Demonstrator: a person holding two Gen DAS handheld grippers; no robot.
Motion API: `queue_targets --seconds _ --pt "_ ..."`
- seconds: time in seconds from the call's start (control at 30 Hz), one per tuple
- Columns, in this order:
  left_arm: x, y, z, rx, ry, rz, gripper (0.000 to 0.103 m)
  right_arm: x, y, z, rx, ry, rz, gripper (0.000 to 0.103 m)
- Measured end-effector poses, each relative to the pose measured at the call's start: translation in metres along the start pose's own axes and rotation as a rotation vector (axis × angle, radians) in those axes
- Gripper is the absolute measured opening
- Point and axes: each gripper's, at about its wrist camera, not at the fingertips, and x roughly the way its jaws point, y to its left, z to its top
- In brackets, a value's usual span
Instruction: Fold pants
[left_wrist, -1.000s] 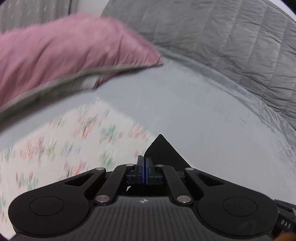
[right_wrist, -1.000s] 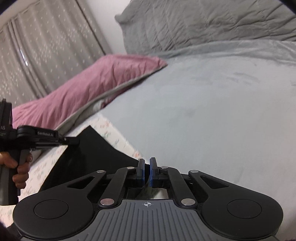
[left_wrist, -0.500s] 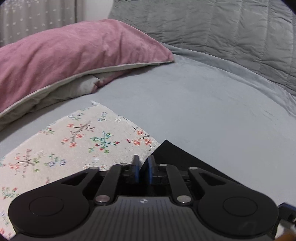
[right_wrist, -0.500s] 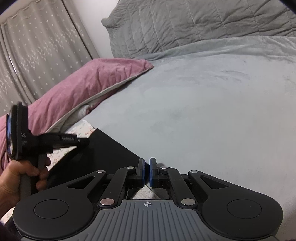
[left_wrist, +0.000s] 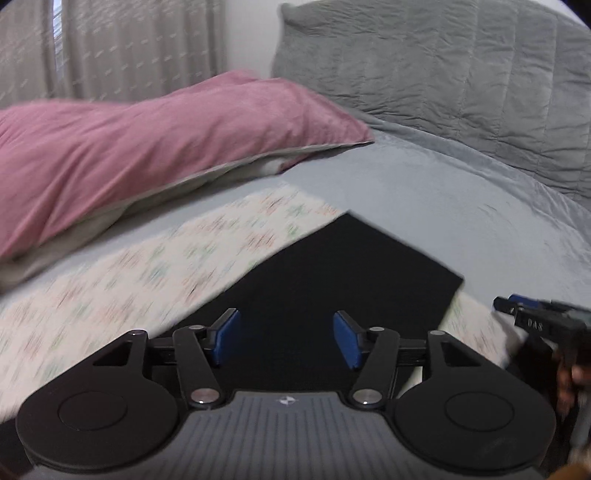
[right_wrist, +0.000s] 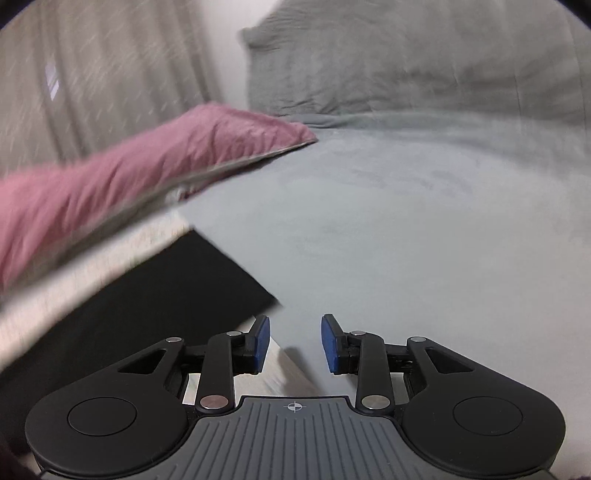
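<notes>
On the left of the bed, a pink pillow lies against the curtain, and just below it a flowered cloth is spread on the grey cover. The black pants now lie flat across that cloth, their far edge straight and their far corner reaching onto the bare grey cover; a moment ago both grippers were pinched on this black fabric, and now neither holds it. The left gripper has just been opening and its blue pads stand wide apart above the pants with nothing between them; it has also pulled back, so far more of the black panel shows than half a second ago. Further right, the right gripper has just been opening as well, its pads parted less widely, hanging just past the near corner of the pants over the cloth's edge and the bed, with nothing clamped. In the left view that gripper and the hand holding it show at the right edge. I judge that a fold has just been laid down and released; whether more folds remain cannot be told from here, since the near part of the pants is hidden
</notes>
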Motion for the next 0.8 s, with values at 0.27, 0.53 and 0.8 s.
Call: queue_targets --seconds 0.27,0.53,0.8 --pt "-0.127 0.059 -0.09 -0.243 0.022 0.107 0.089 -0.096 0.013 -0.002 -0.298 0.034 0.016 0.056" --pt "-0.216 0.119 -0.155 -0.365 -0.004 0.25 0.099 -0.147 0.071 -0.003 -0.395 0.073 0.12 0.075" --pt "-0.247 0.247 -0.189 -0.377 0.028 0.493 0.099 -0.139 0.19 -0.017 -0.558 0.112 0.308 0.077"
